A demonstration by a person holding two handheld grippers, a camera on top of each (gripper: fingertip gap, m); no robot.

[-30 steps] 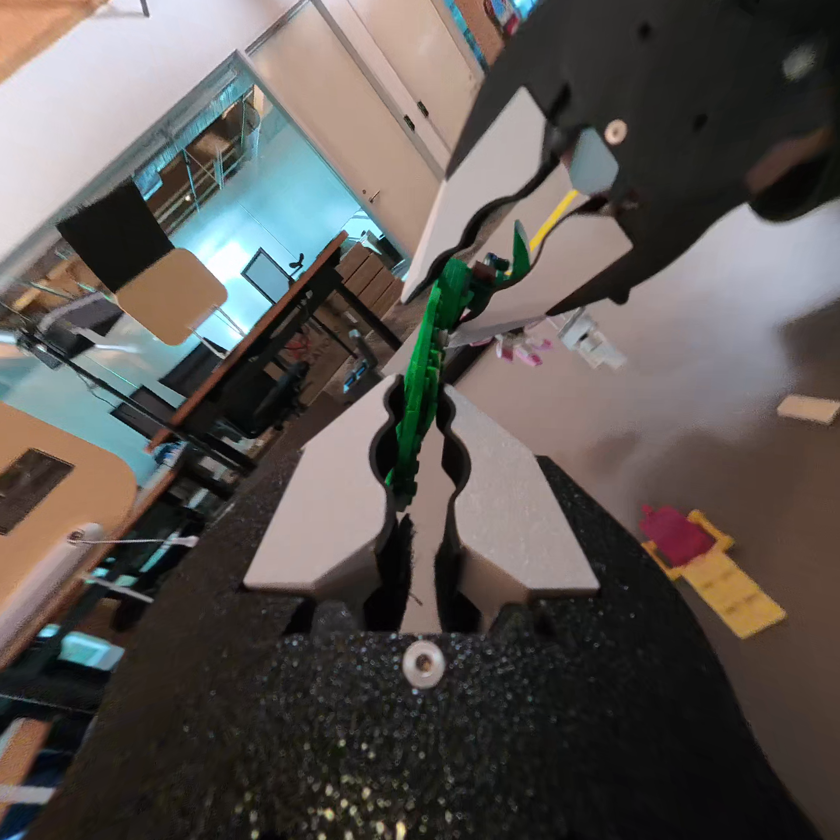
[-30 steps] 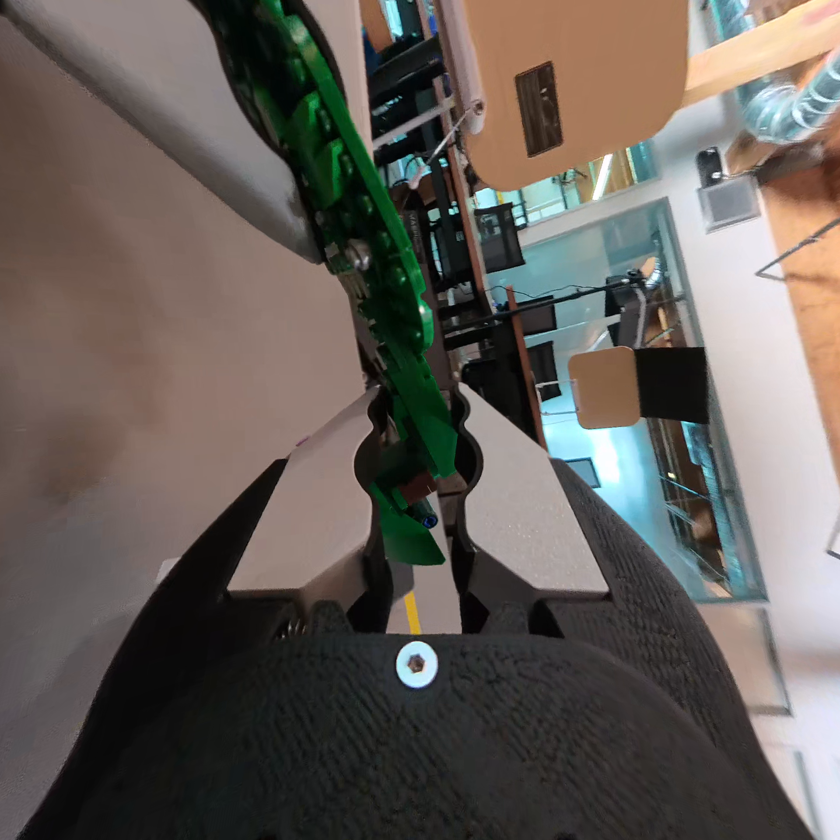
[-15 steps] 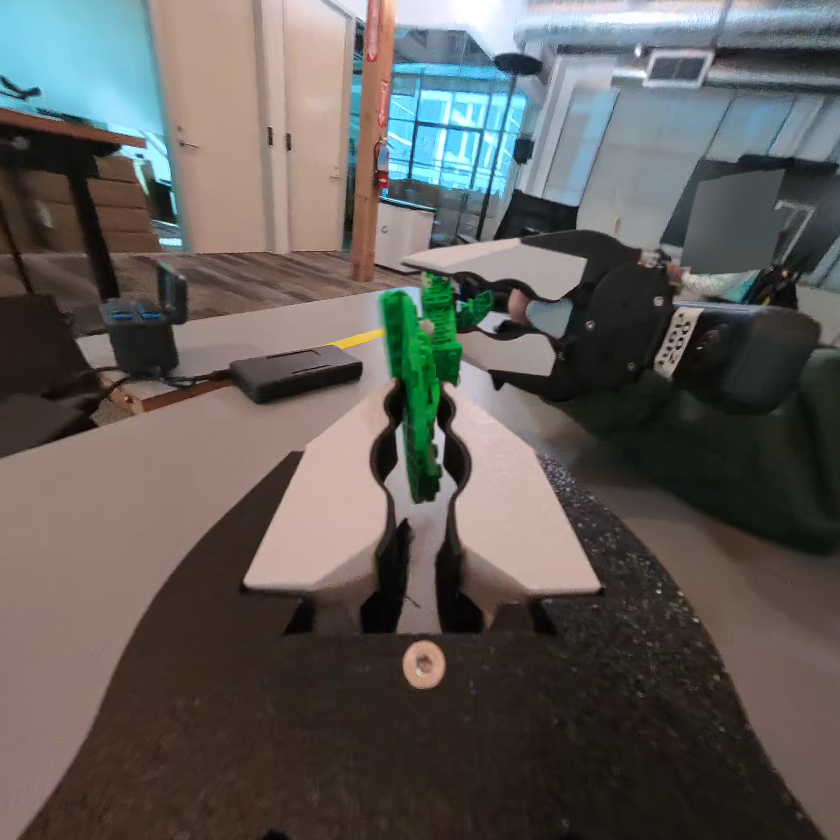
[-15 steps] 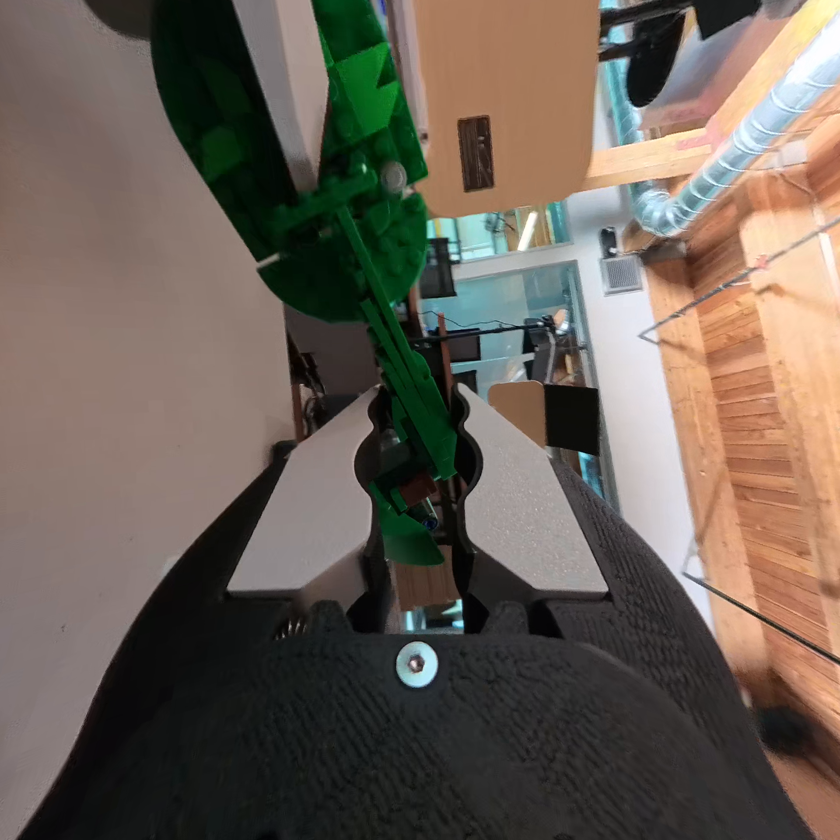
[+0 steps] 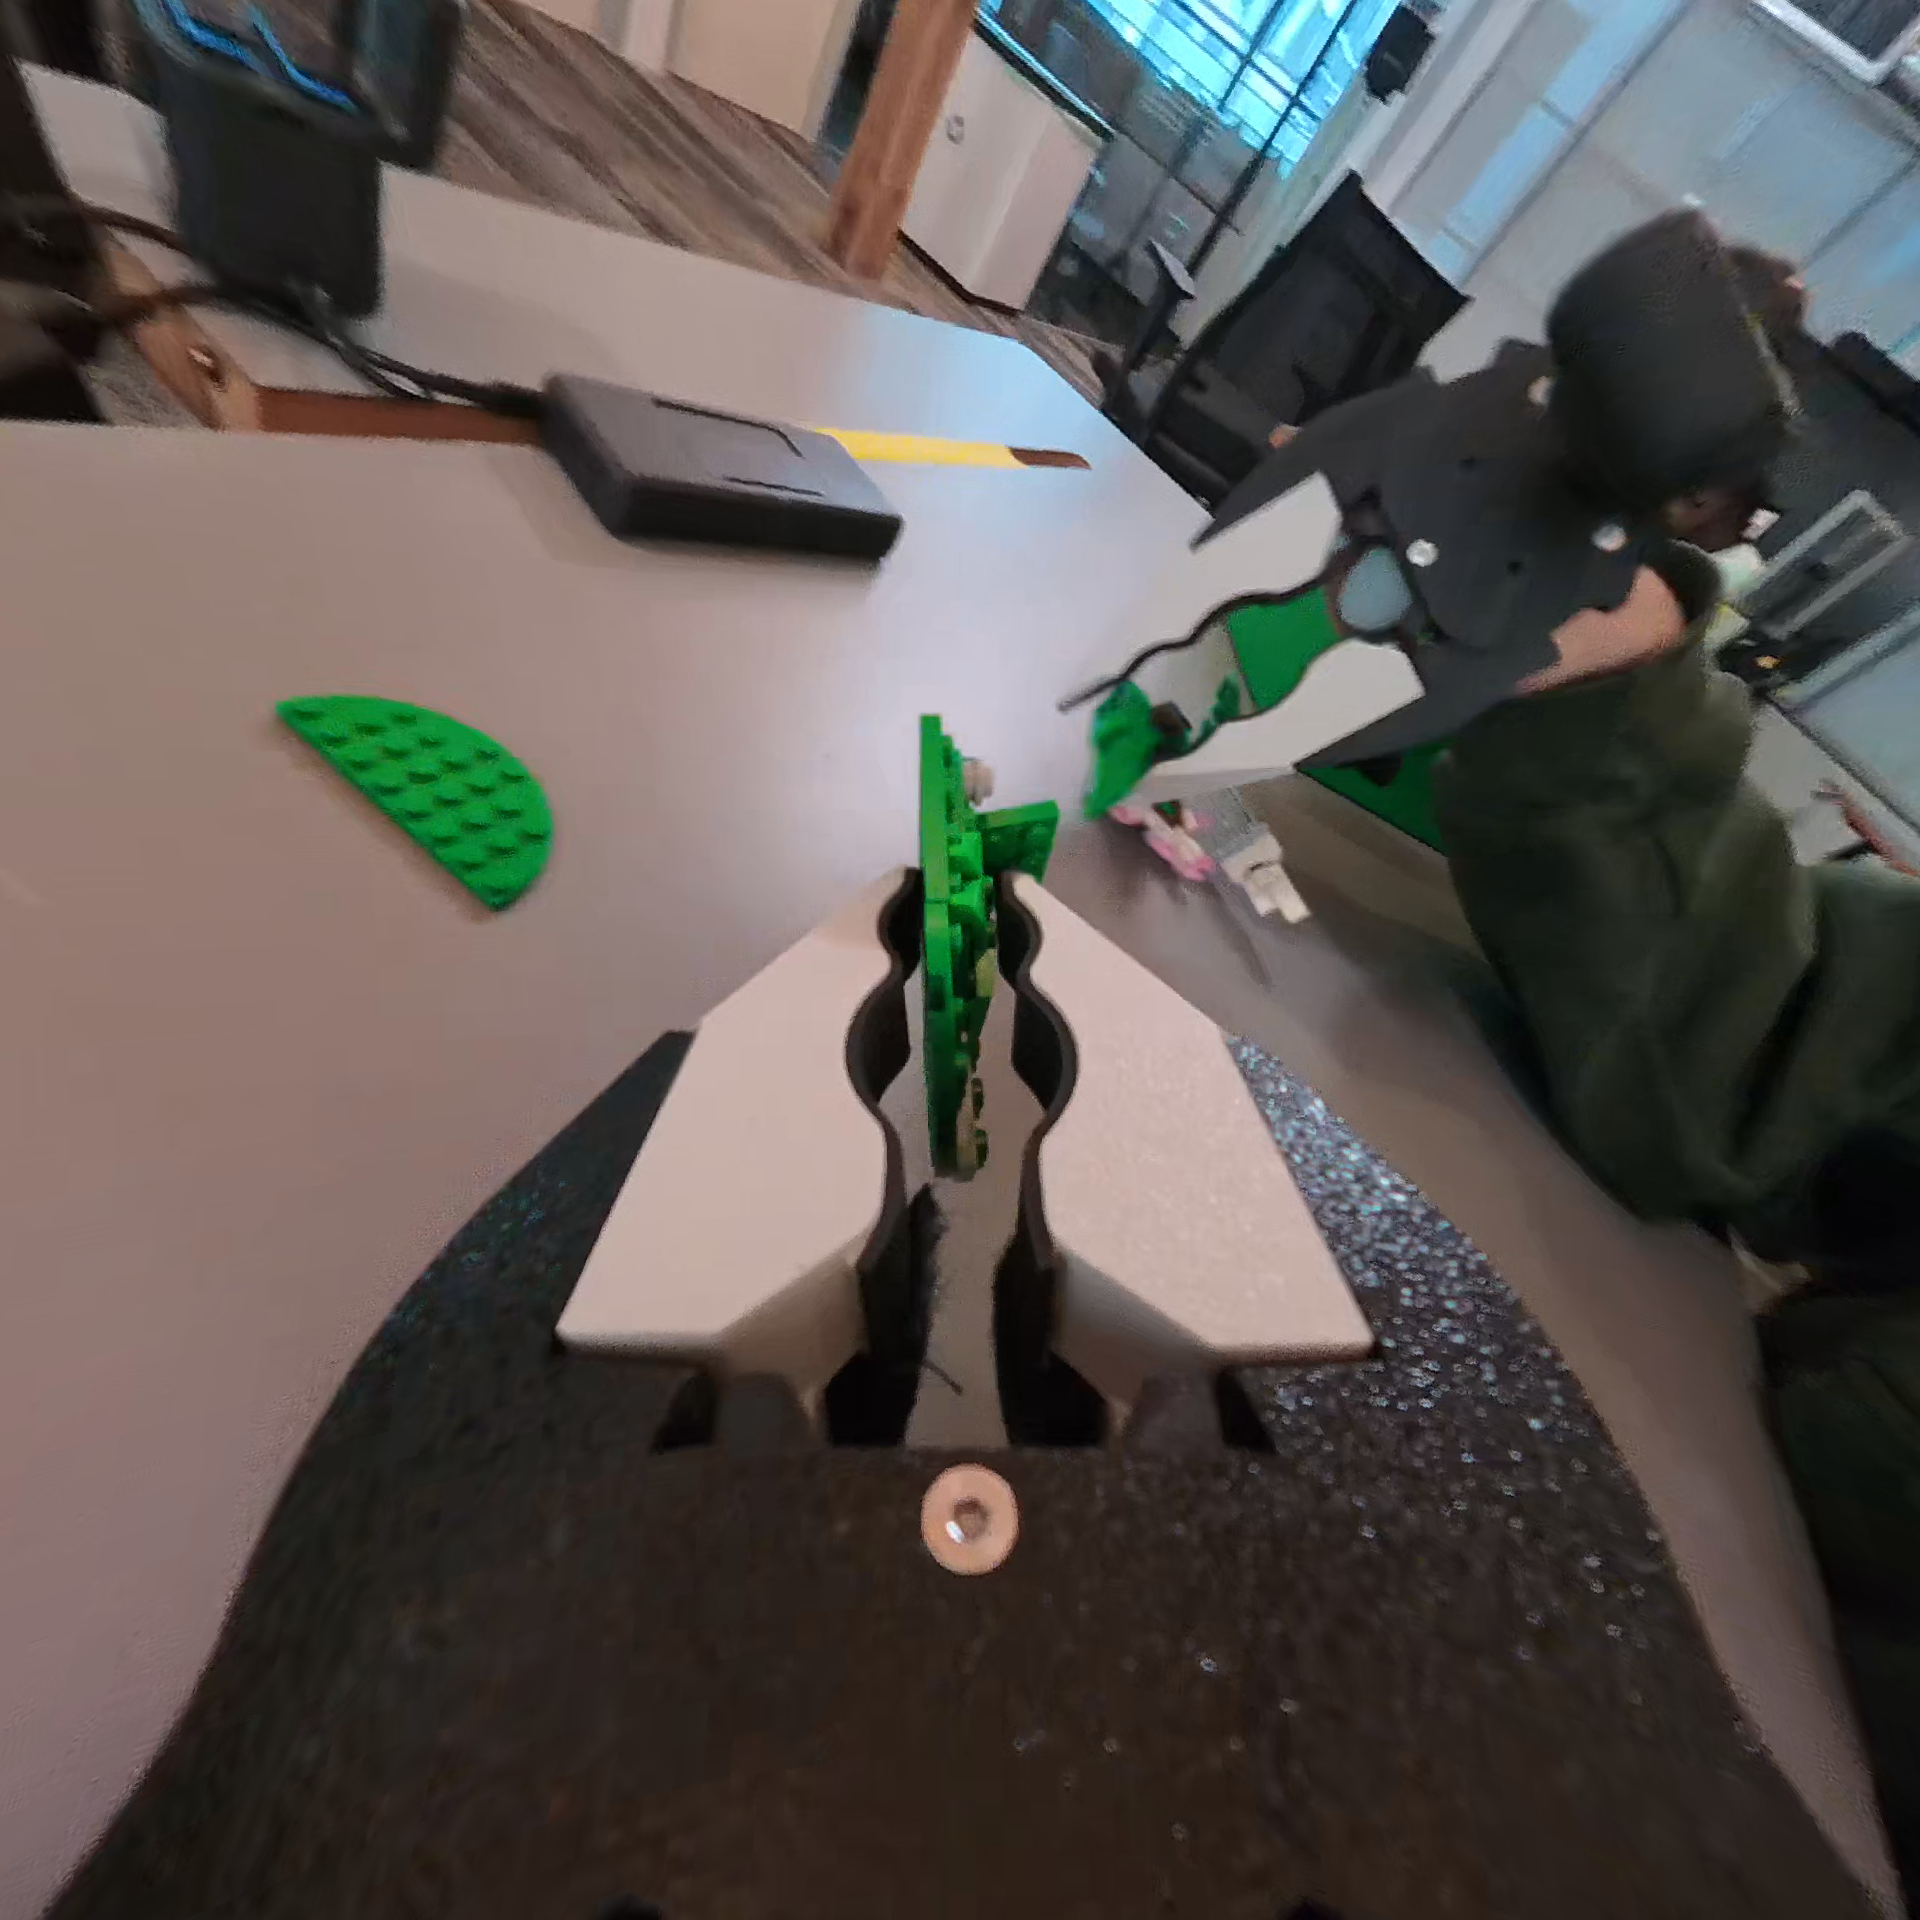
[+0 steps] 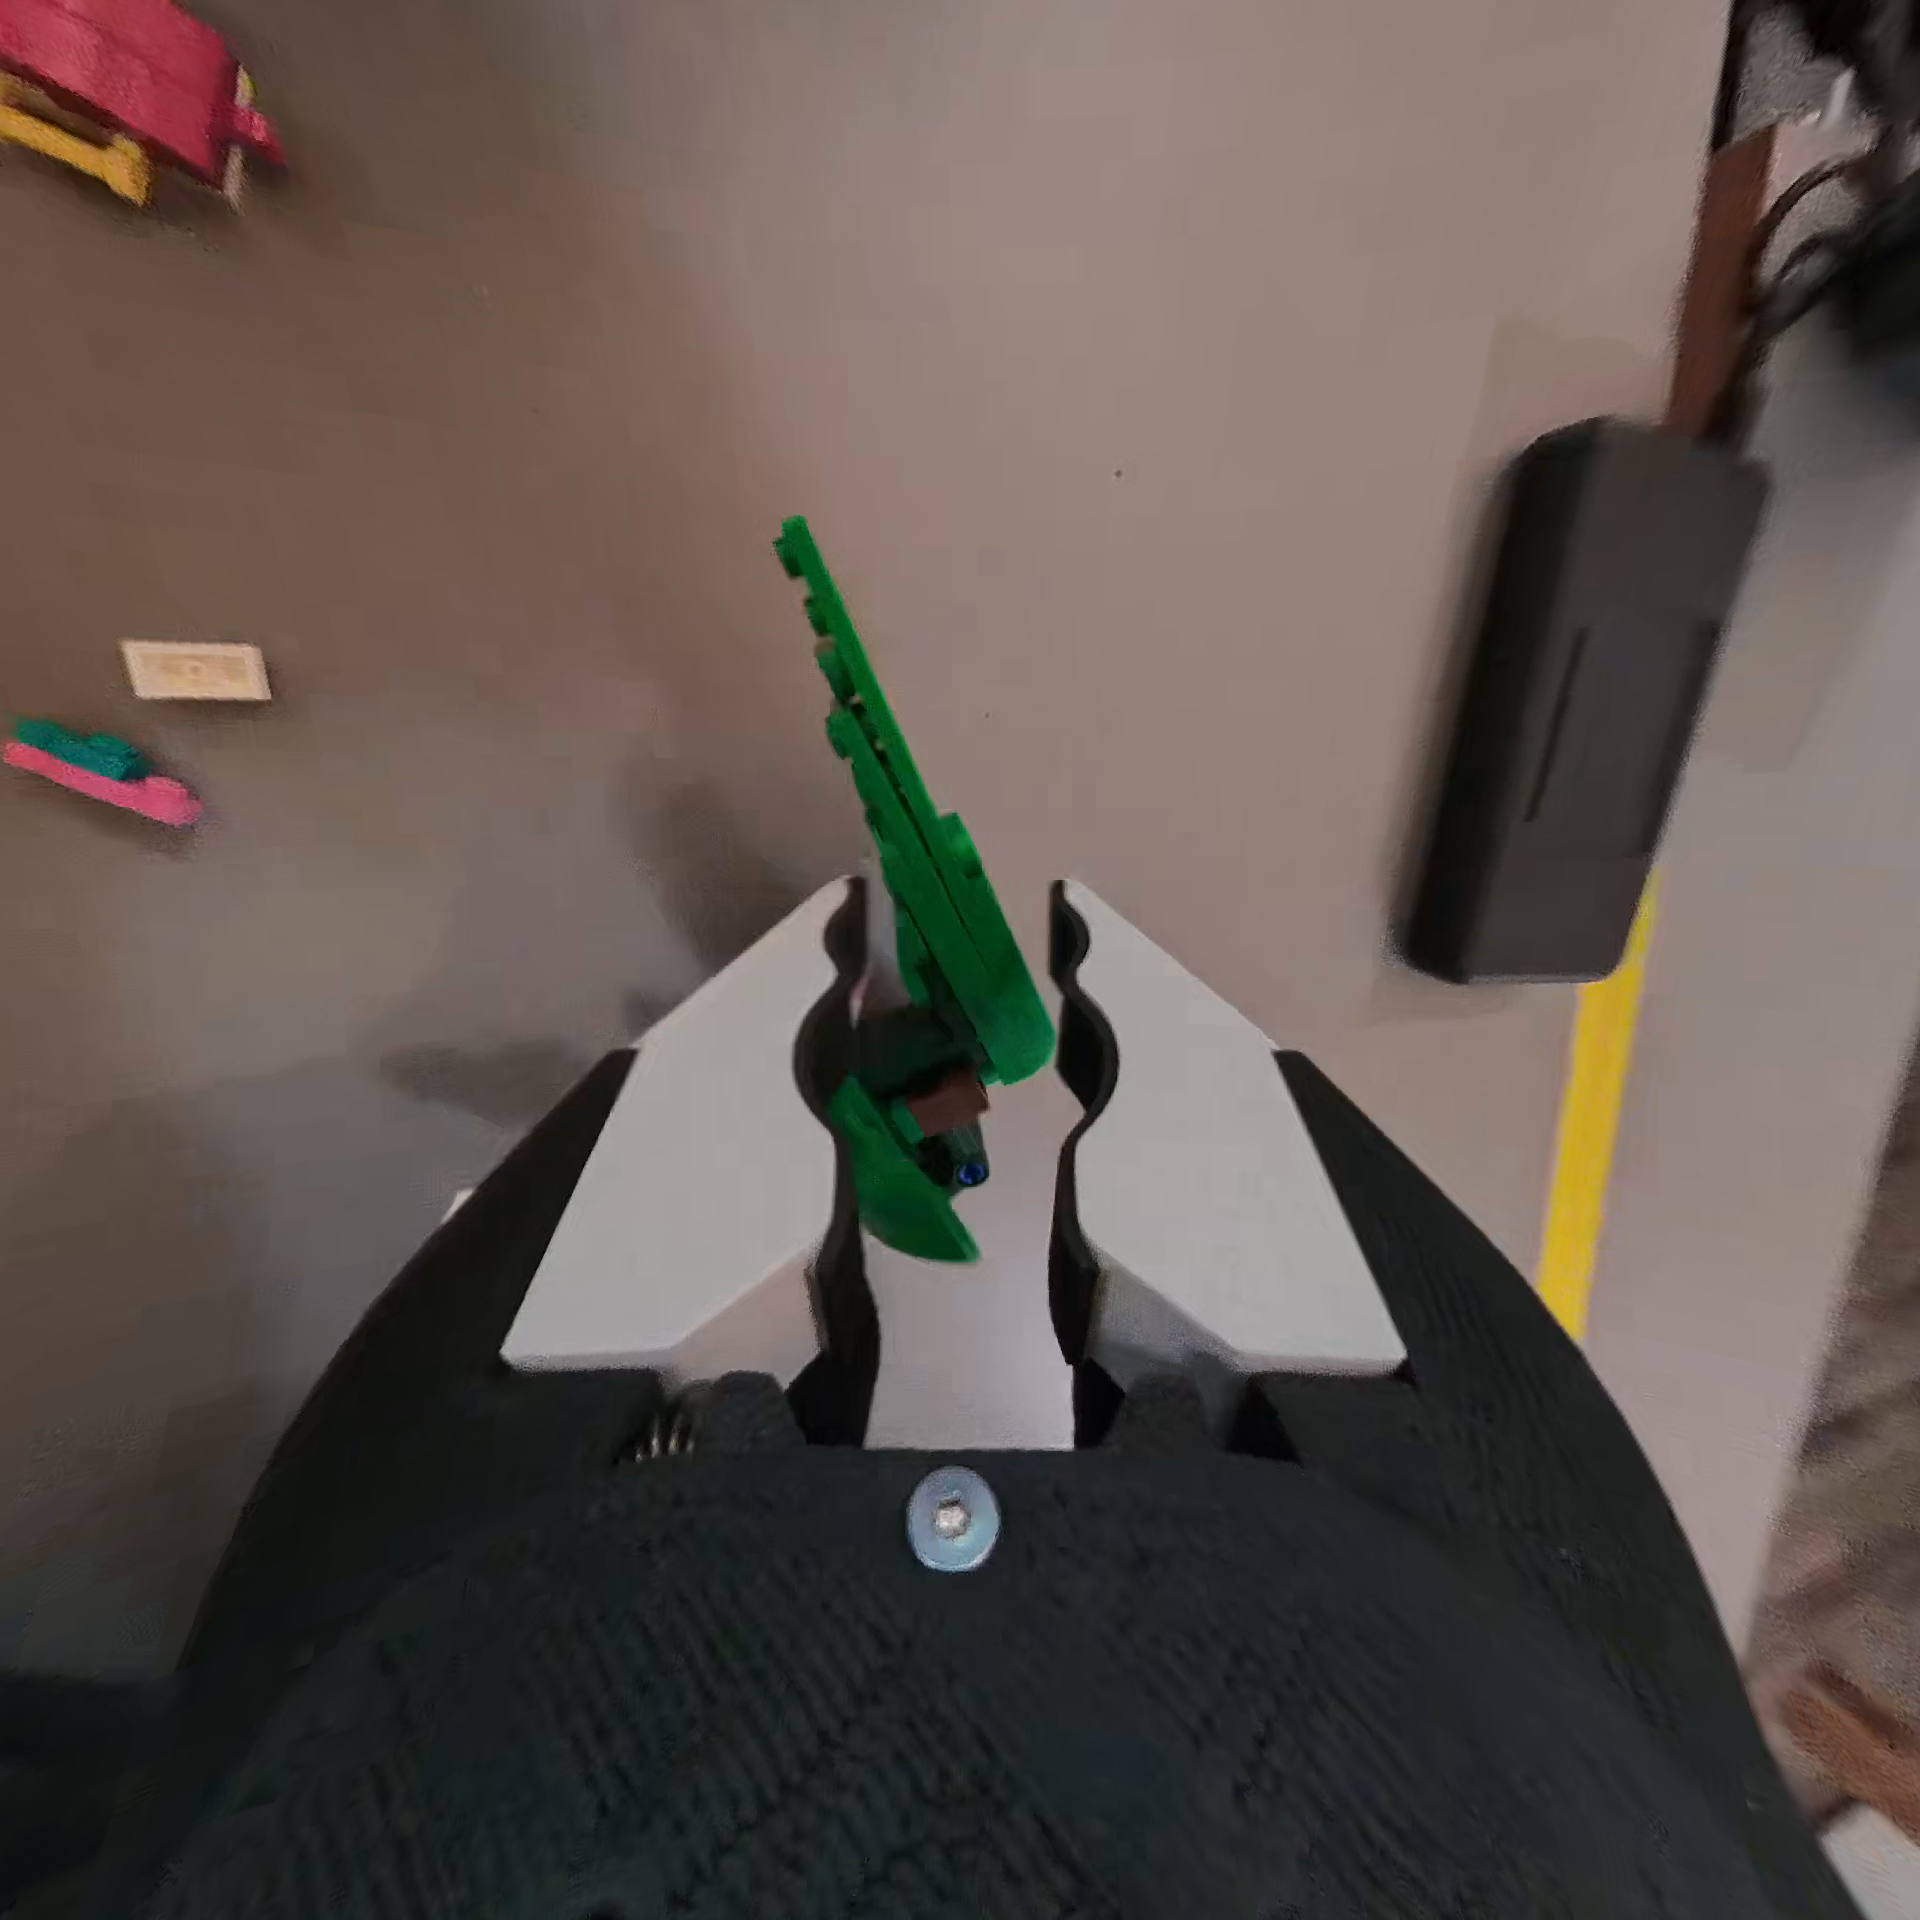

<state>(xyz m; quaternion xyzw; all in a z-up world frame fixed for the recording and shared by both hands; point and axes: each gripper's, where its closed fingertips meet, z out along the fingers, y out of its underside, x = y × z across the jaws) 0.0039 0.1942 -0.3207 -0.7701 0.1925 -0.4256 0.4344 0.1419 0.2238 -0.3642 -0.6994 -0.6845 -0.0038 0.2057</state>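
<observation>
My left gripper is shut on a green brick plate assembly, held edge-on and upright above the grey table. My right gripper holds a smaller green brick piece with a brown and blue part at its base. That piece leans across the gap and touches both pads, with the jaws a little apart. In the left wrist view the right gripper hovers to the right, apart from the left one. A green half-round plate lies flat on the table to the left.
A black flat box lies beside a yellow tape line. Pink-and-yellow bricks, a pink-and-teal piece and a white tile lie on the table. A black device with cables stands at the back left. A dark green sleeve is on the right. One gripper's finger ends stand about 15 cm off the other's. The right tips stand about 11 cm off the white tile.
The two grippers held one joined green assembly; now they are apart, each with a green part. Both have tilted down toward the table. The right jaws have parted slightly.
</observation>
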